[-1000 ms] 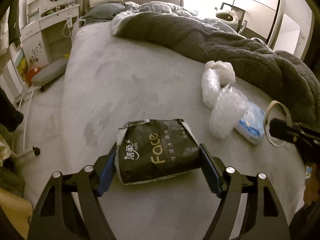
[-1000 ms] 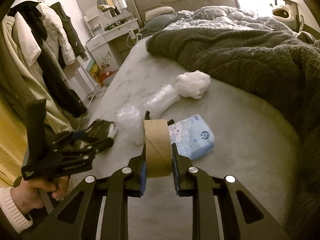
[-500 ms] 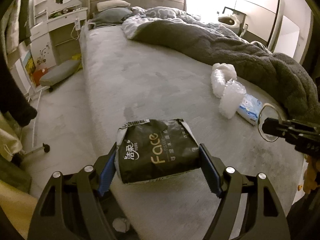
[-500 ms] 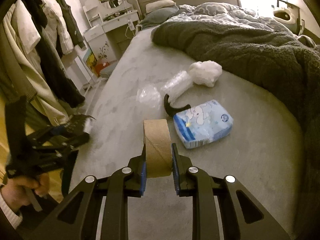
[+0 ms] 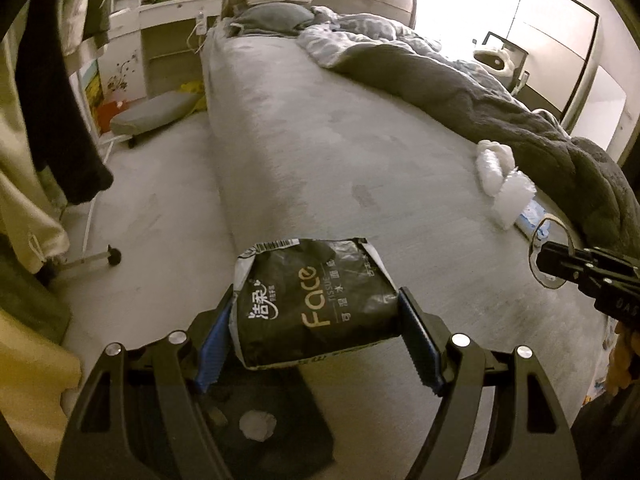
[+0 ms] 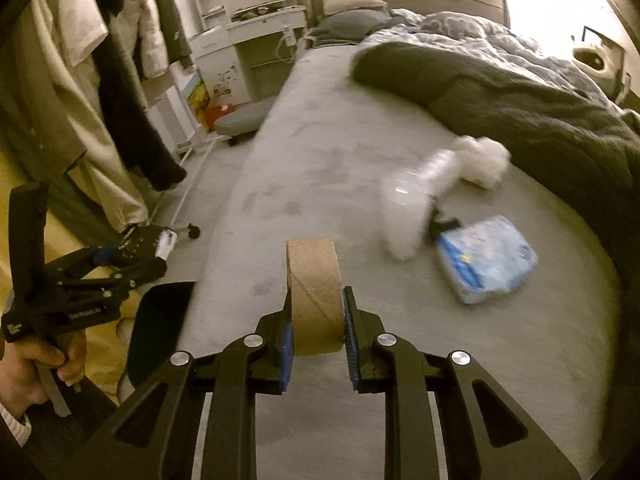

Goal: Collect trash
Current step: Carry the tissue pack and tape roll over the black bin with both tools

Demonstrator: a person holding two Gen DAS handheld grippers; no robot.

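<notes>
The left gripper (image 5: 316, 340) has its jaws clamped on the tissue pack (image 5: 312, 304), held past the bed (image 5: 320, 160) edge, directly above the dark bin (image 5: 276, 436). The right gripper (image 6: 316, 344) clamps the cardboard roll (image 6: 314, 292) over the bed's near edge; the bin lies to its left. The bin's rim is mostly hidden.

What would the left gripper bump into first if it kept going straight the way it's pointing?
Likely the bed. The left gripper, shut on the black tissue pack, points at the bare mattress edge; depth is unclear.
</notes>
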